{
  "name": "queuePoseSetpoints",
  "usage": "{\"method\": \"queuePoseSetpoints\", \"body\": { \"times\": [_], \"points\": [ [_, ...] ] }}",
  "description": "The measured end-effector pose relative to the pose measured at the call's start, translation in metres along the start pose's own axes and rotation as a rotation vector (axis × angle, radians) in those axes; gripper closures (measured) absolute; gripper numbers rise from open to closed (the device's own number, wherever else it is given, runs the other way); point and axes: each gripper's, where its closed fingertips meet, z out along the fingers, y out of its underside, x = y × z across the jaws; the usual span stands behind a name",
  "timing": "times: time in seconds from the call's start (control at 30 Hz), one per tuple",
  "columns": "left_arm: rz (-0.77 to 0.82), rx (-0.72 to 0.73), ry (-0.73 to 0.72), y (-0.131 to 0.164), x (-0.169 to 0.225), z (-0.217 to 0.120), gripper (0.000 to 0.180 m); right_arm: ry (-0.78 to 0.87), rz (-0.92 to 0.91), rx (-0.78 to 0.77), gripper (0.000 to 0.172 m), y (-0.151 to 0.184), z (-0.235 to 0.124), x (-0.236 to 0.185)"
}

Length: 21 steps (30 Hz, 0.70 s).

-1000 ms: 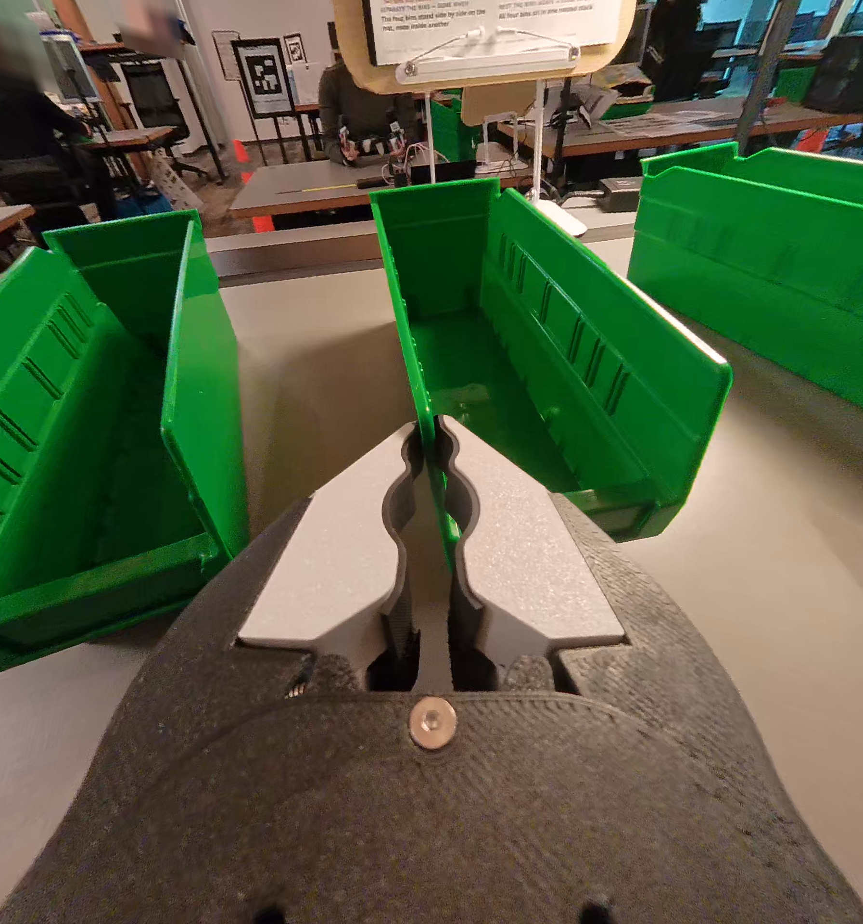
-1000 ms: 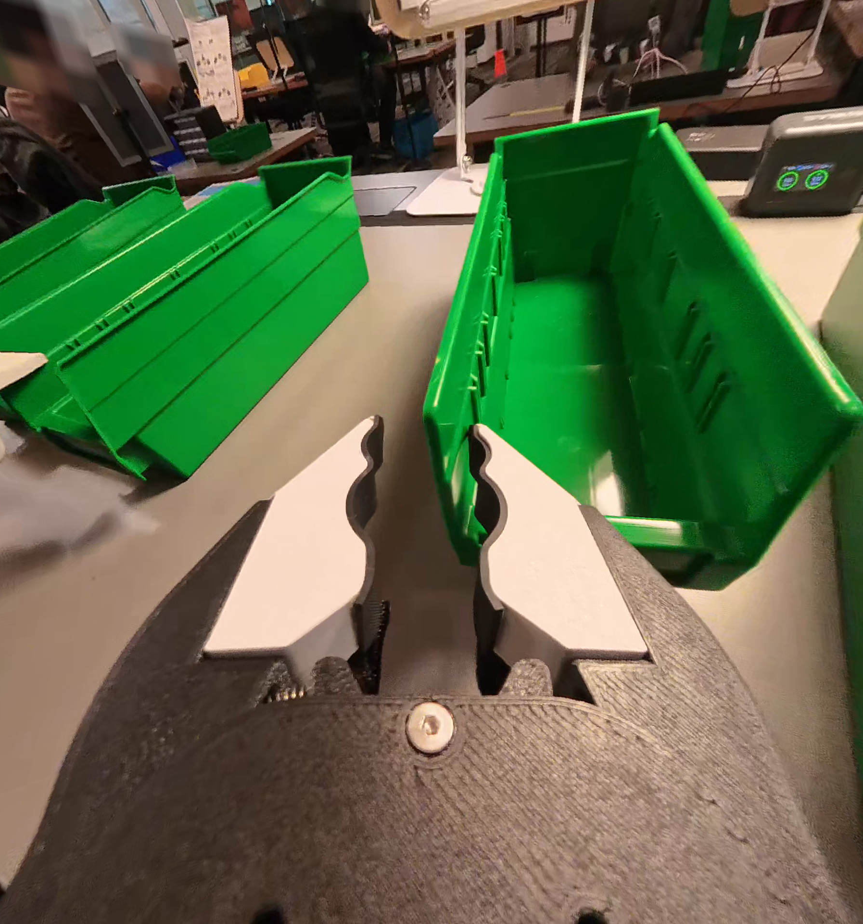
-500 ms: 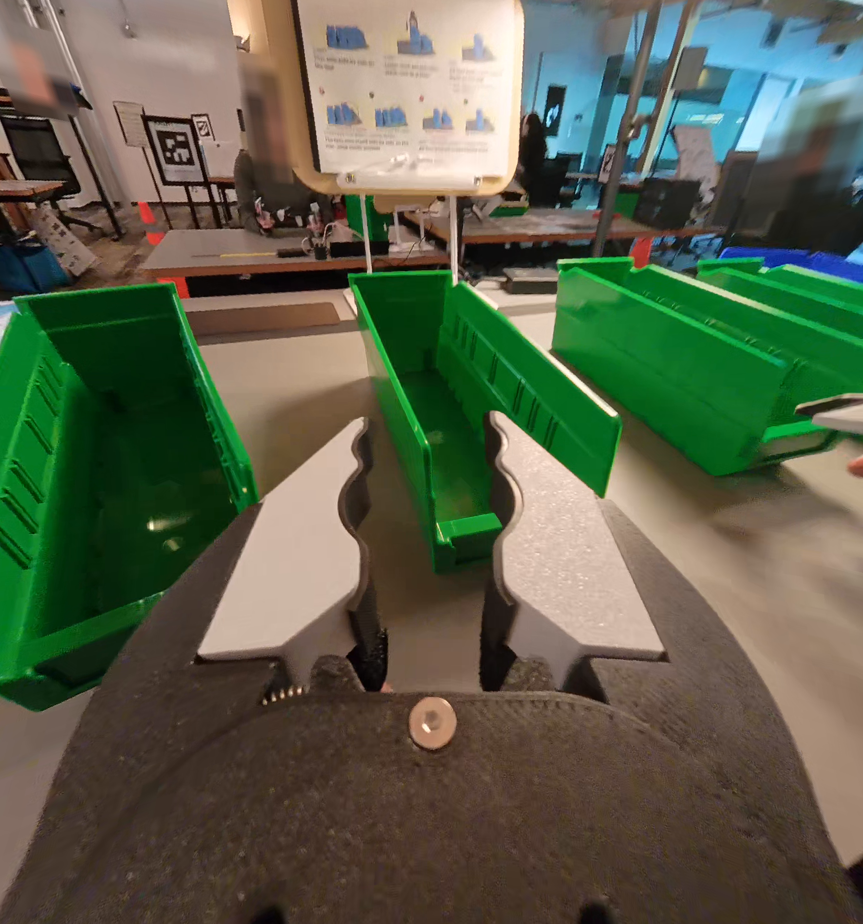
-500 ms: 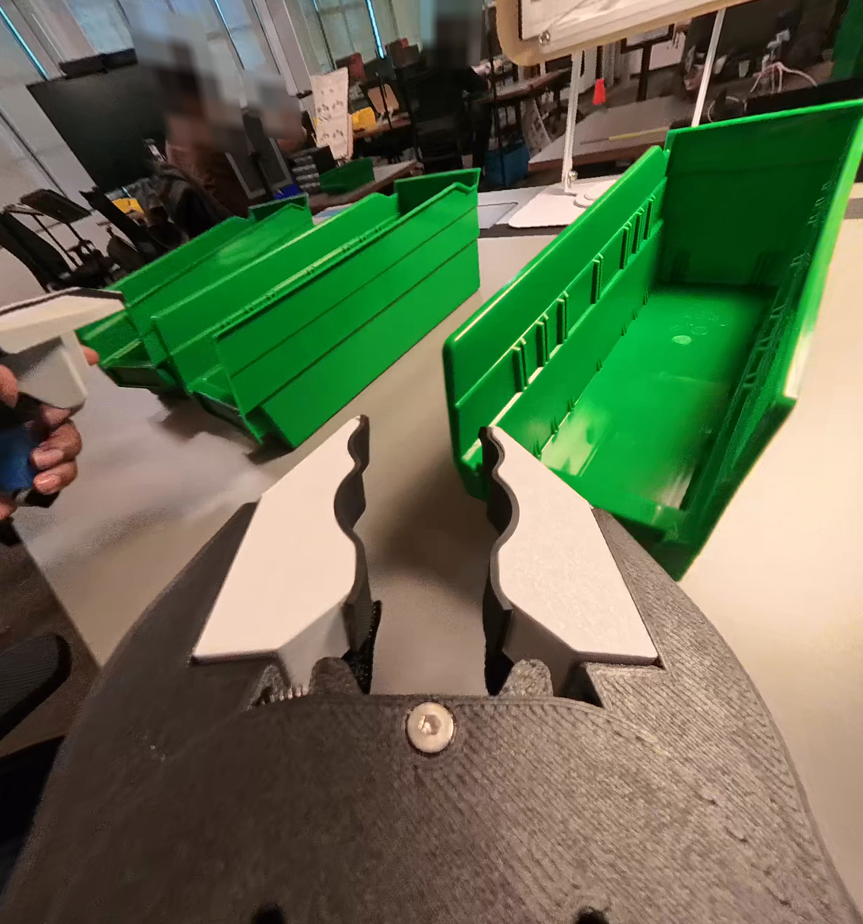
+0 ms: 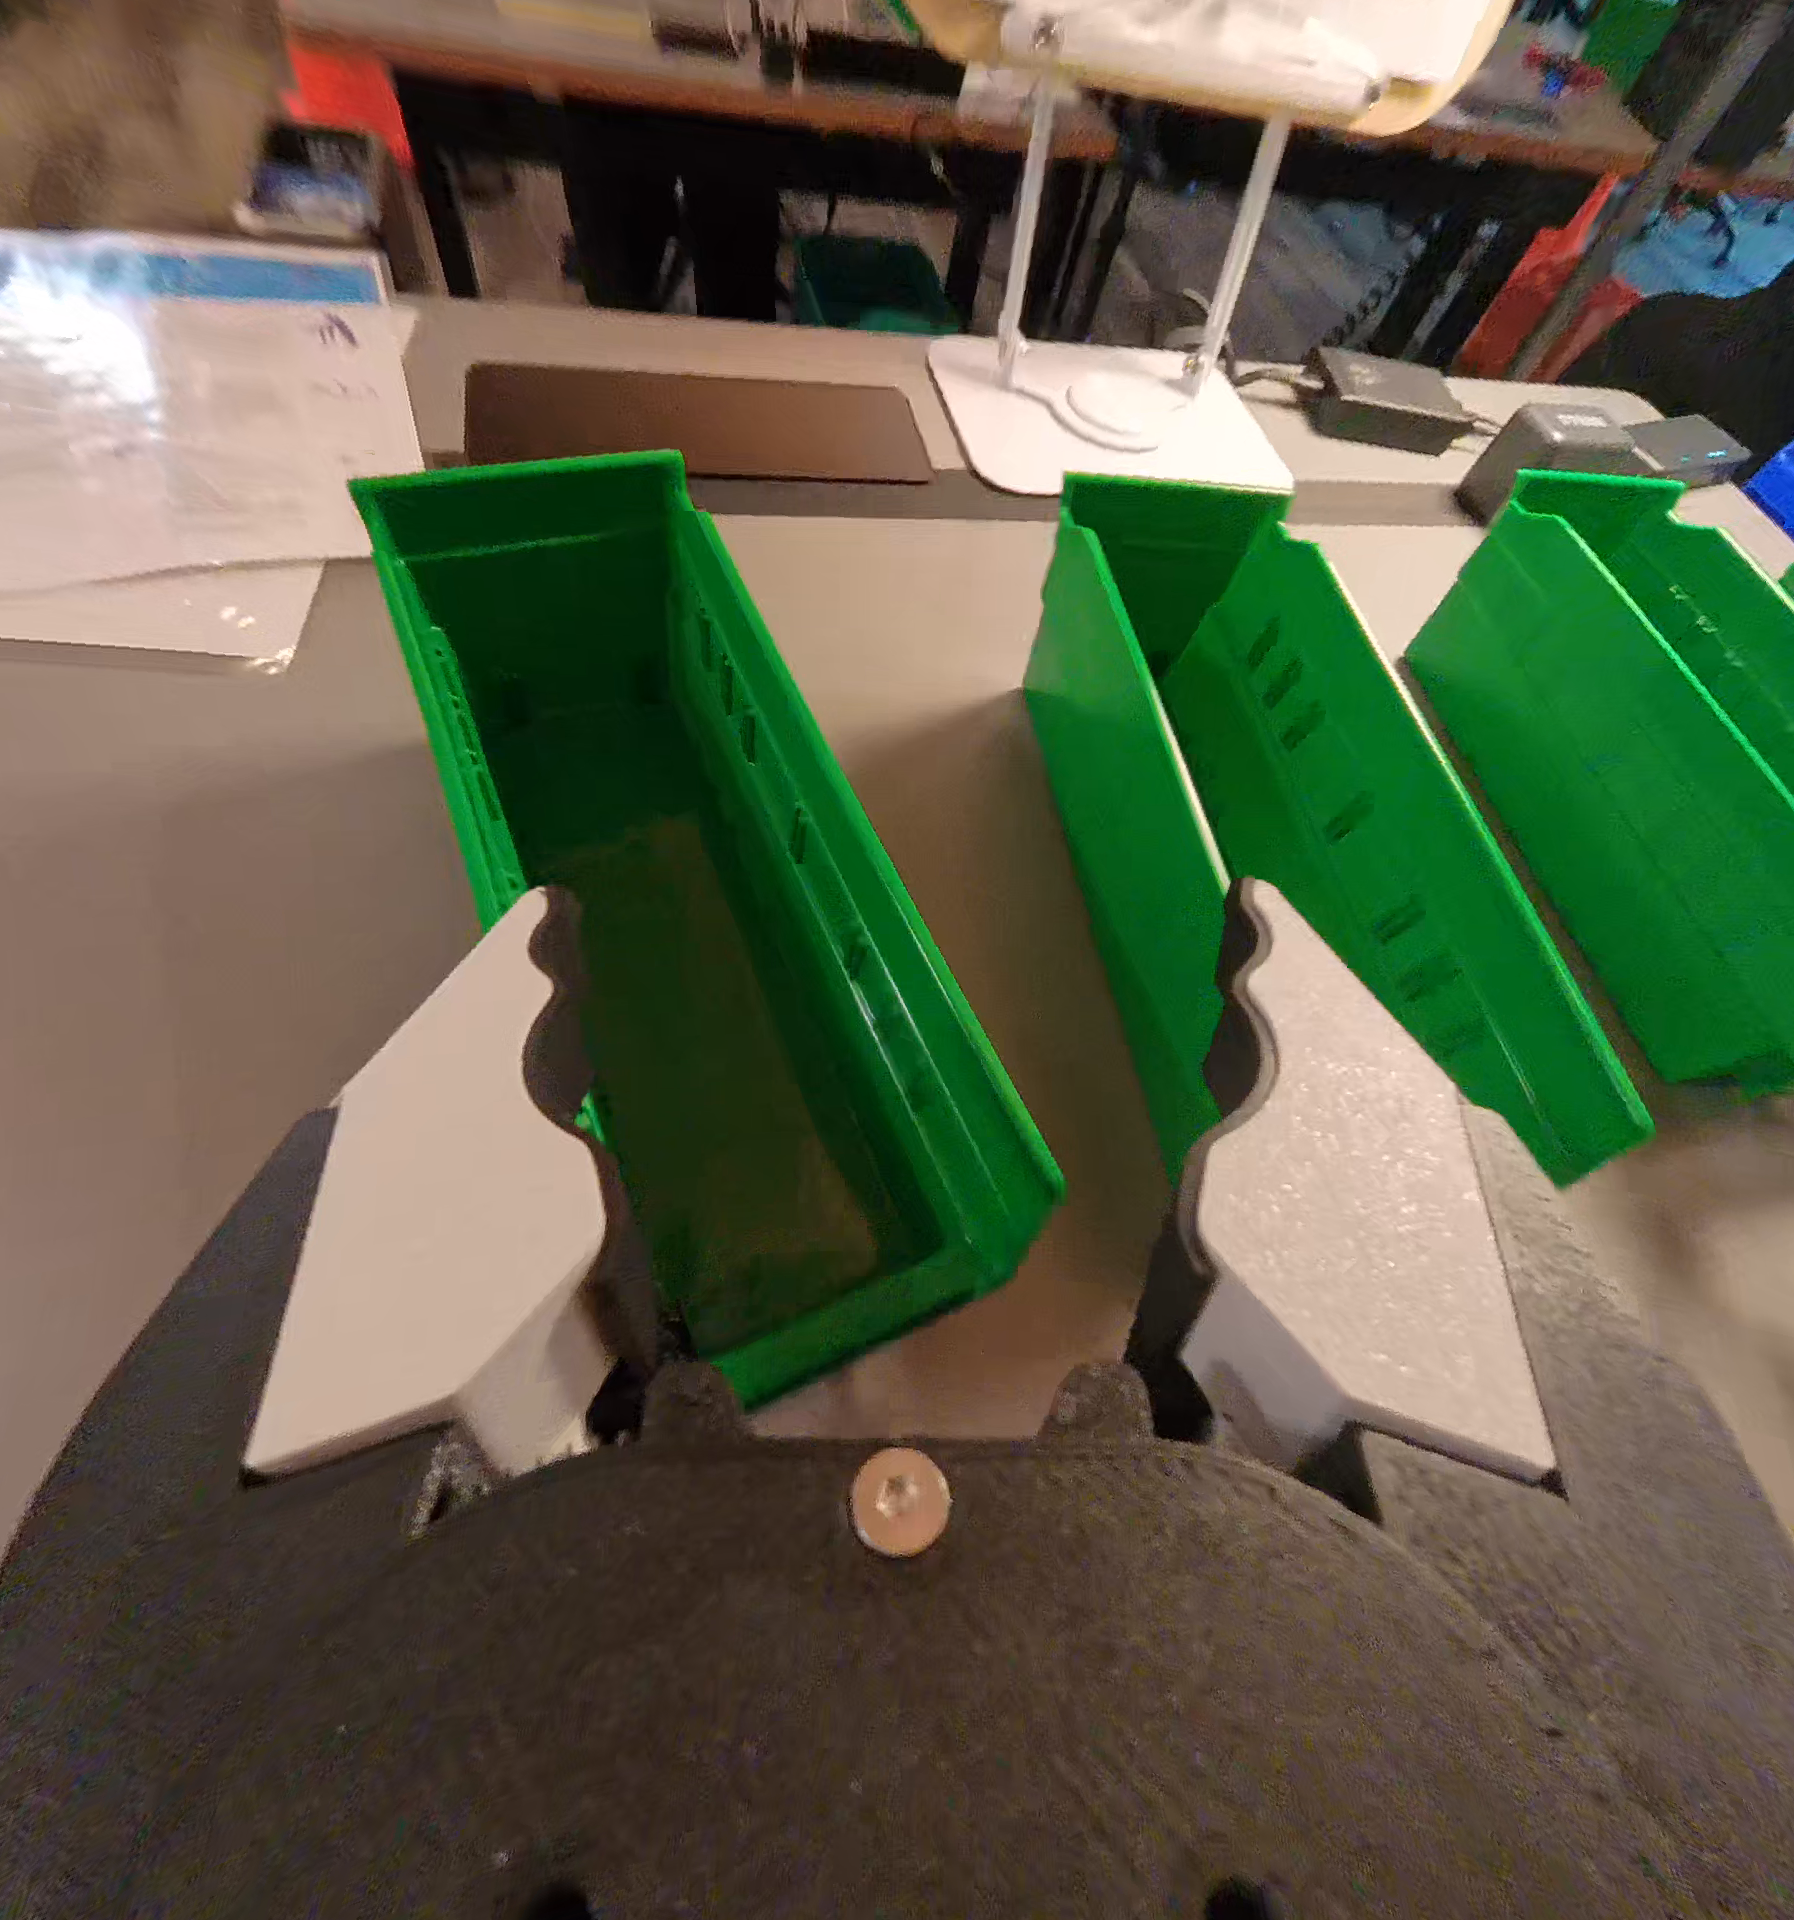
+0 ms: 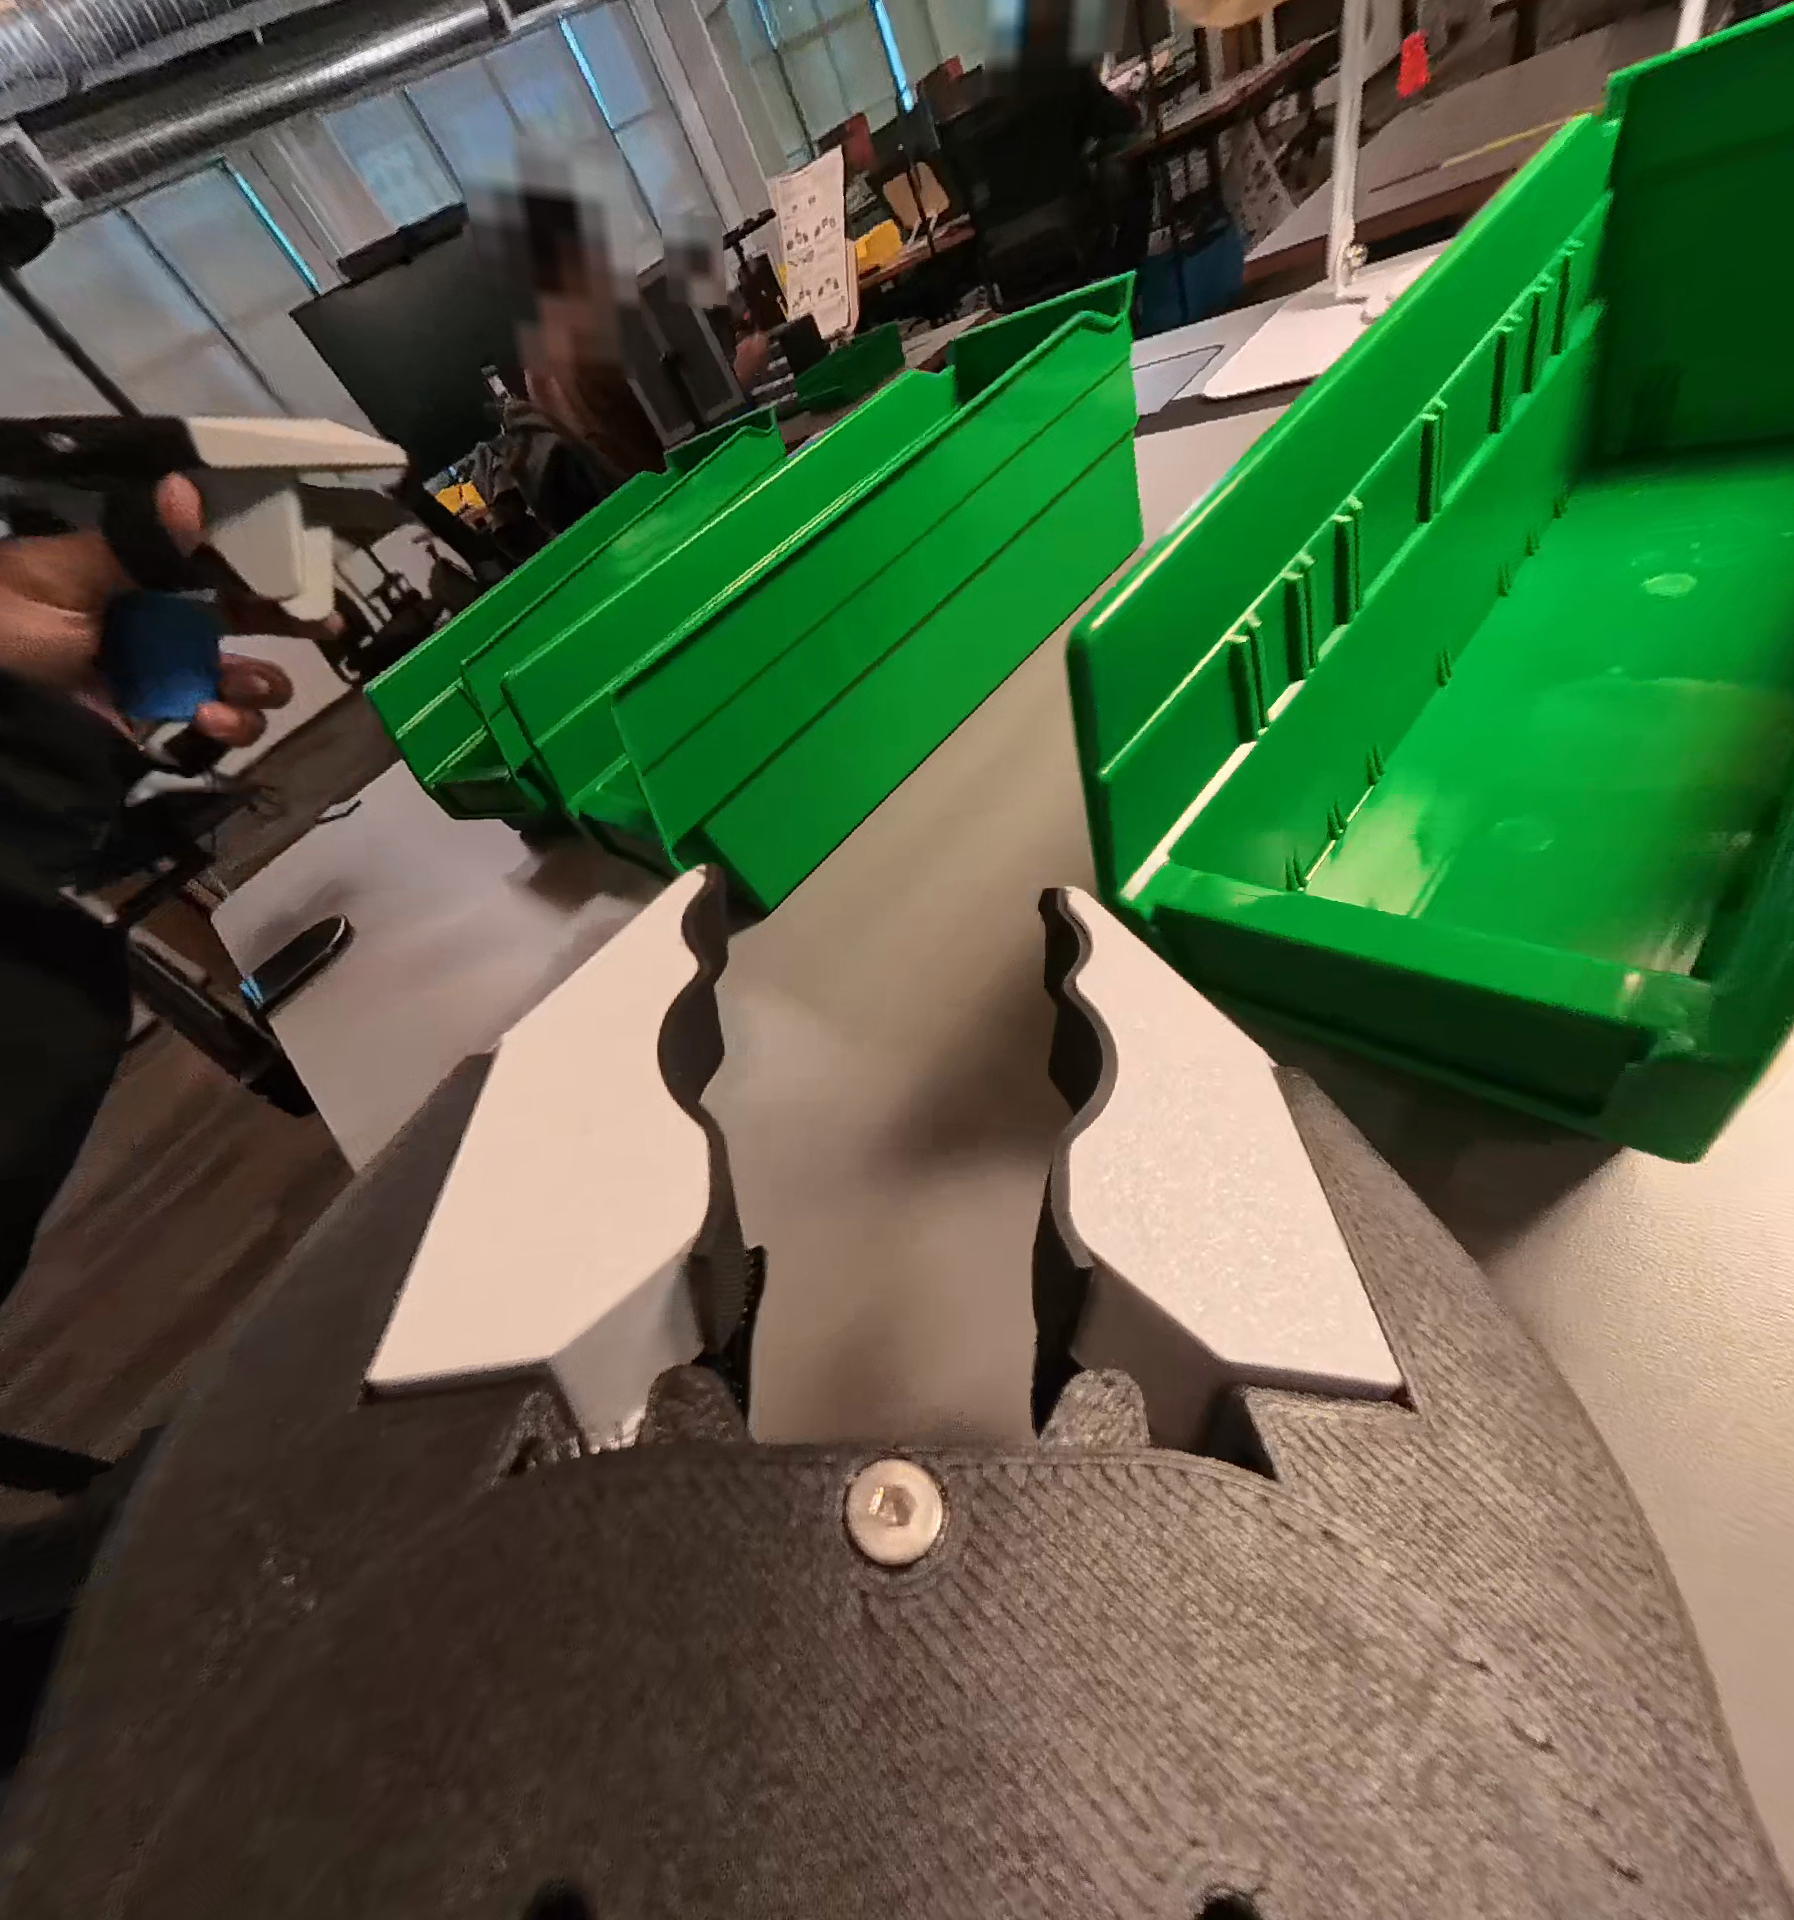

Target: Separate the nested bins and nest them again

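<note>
Several green bins stand apart, side by side, on the grey table (image 5: 145,935). In the left wrist view my left gripper (image 5: 898,899) is wide open and hovers over the near end of the leftmost bin (image 5: 685,935); neither pad presses on it. A second bin (image 5: 1288,831) and a third (image 5: 1651,810) lie to its right. In the right wrist view my right gripper (image 6: 880,888) is open and empty over bare table, between a bin on the right (image 6: 1495,727) and the other bins on the left (image 6: 820,623). The left gripper (image 6: 269,488) also shows there, held in a hand.
A white sign stand (image 5: 1101,416), a dark mat (image 5: 695,421), laminated sheets (image 5: 145,447) and small grey devices (image 5: 1558,457) sit along the table's far side. The table's near-left edge (image 6: 280,935) drops to the floor. People sit in the background.
My left gripper let go of the bin wall it pinched, opened wide and moved over to the leftmost bin. My right gripper opened wider and drew back from its bin.
</note>
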Motion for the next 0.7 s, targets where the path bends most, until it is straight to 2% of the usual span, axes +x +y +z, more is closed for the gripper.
{"method": "queuePoseSetpoints", "body": {
  "times": [0.13,0.27,0.43,0.7],
  "points": [
    [-0.012,-0.163,-0.084,-0.014,-0.038,0.037,0.052,0.014,0.045,0.017,0.108,-0.003,0.0,0.007],
    [0.082,-0.32,-0.219,-0.011,-0.066,0.061,0.045,0.025,0.054,0.06,0.108,-0.007,-0.007,0.008],
    [0.059,-0.451,-0.173,0.007,-0.063,0.083,0.048,0.0,0.087,0.064,0.108,-0.006,-0.01,0.007],
    [0.1,-0.548,-0.249,0.022,-0.075,0.086,0.047,-0.023,0.111,0.051,0.108,-0.005,-0.01,0.007]
  ]
}}
